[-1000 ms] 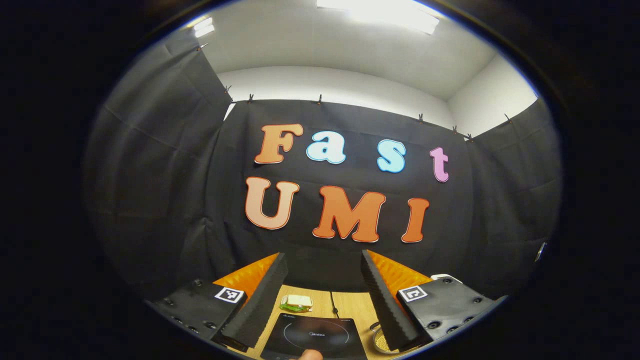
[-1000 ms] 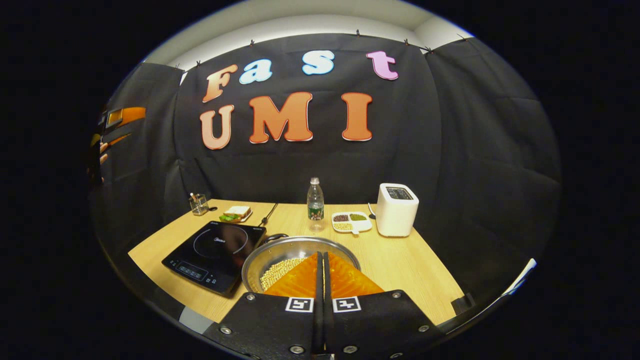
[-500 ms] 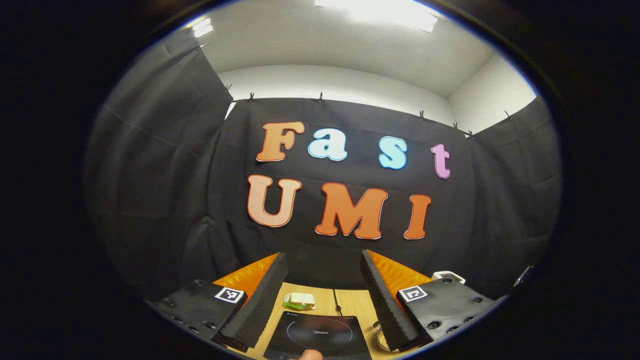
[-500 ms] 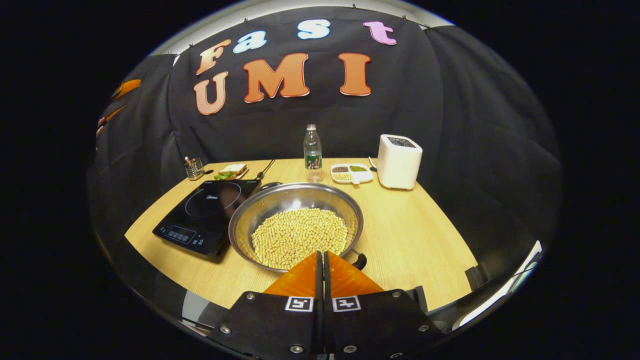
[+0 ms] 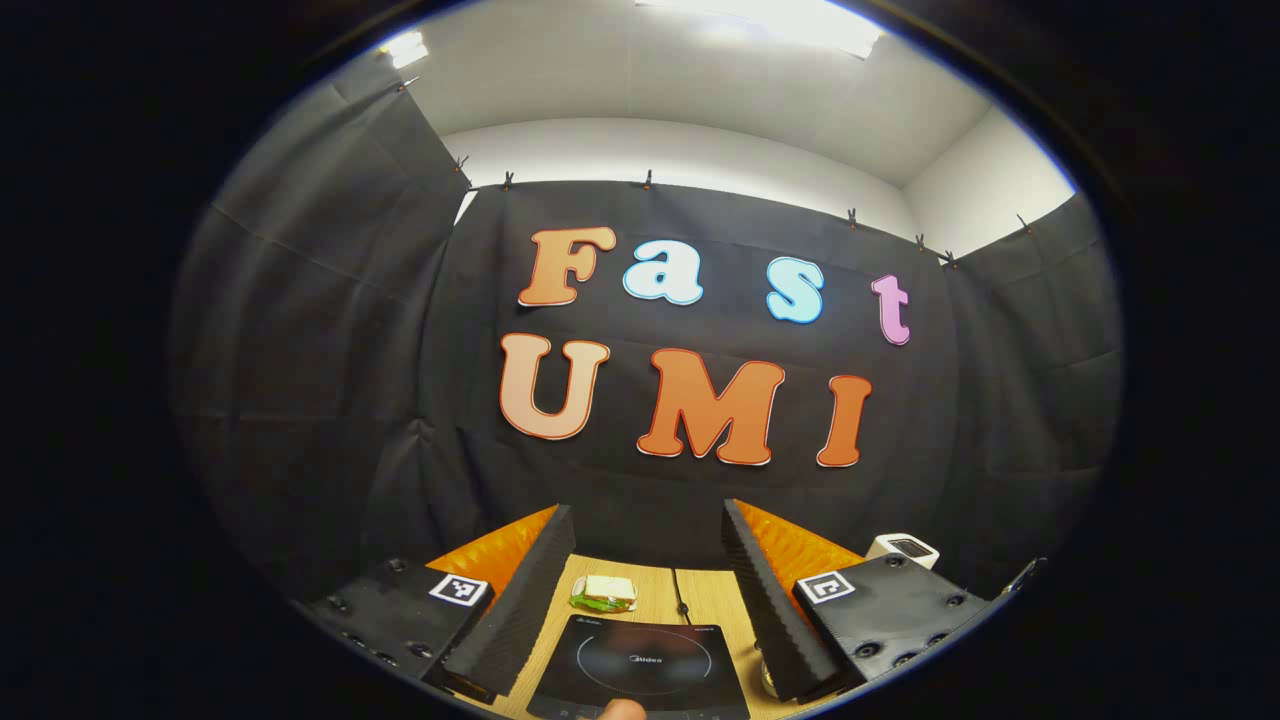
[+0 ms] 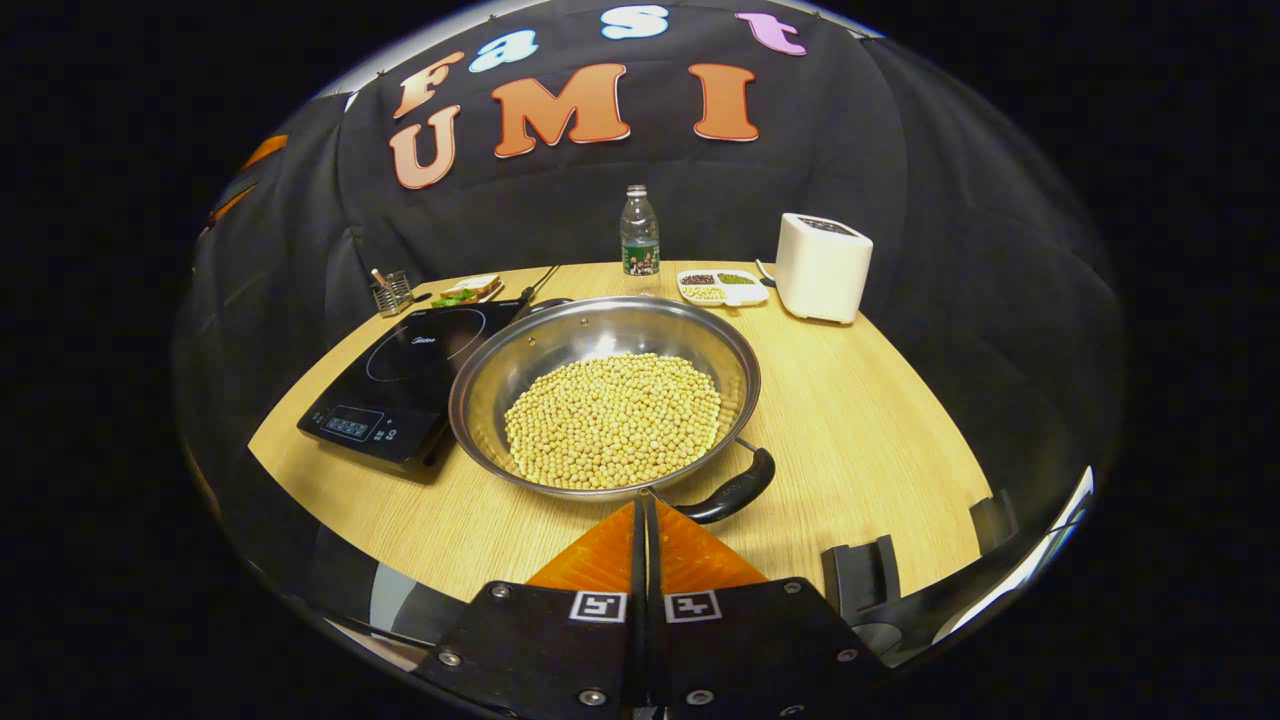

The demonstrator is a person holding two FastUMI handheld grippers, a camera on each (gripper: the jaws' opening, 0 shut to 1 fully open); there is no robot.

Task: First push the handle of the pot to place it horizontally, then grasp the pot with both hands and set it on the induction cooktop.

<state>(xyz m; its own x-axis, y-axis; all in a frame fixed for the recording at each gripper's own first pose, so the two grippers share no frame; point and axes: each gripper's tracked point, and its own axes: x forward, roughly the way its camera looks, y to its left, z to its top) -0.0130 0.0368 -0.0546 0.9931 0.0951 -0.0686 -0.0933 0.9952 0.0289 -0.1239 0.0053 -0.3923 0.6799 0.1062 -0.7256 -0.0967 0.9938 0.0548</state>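
- The pot (image 6: 605, 395), a wide steel pan full of soybeans (image 6: 612, 420), sits on the table (image 6: 860, 420) just beside the induction cooktop (image 6: 400, 375). Its near black handle (image 6: 735, 487) lies close in front of the right gripper (image 6: 643, 520).
- The right gripper's fingers are pressed together with nothing between them. Their tips sit just short of the pot's rim and a little to the left of the handle. A push from here may strike the rim instead of the handle and slide the whole pot.
- The pot's far side appears to overlap or touch the cooktop's edge. A hard shove could drive it against the cooktop and knock that out of place.
- The soybeans are heaped and loose. A jolt or any tilt during a two-handed lift would likely spill them.
- The left gripper (image 5: 640, 560) is spread wide and holds nothing. It points over the cooktop (image 5: 640, 670) towards the booth wall, well away from the pot. It has a long way to come, so a late or uneven grasp on the far handle, which is hard to make out, is a risk.
- The bottle (image 6: 640, 232) and white appliance (image 6: 822, 267) stand well apart from the pot.
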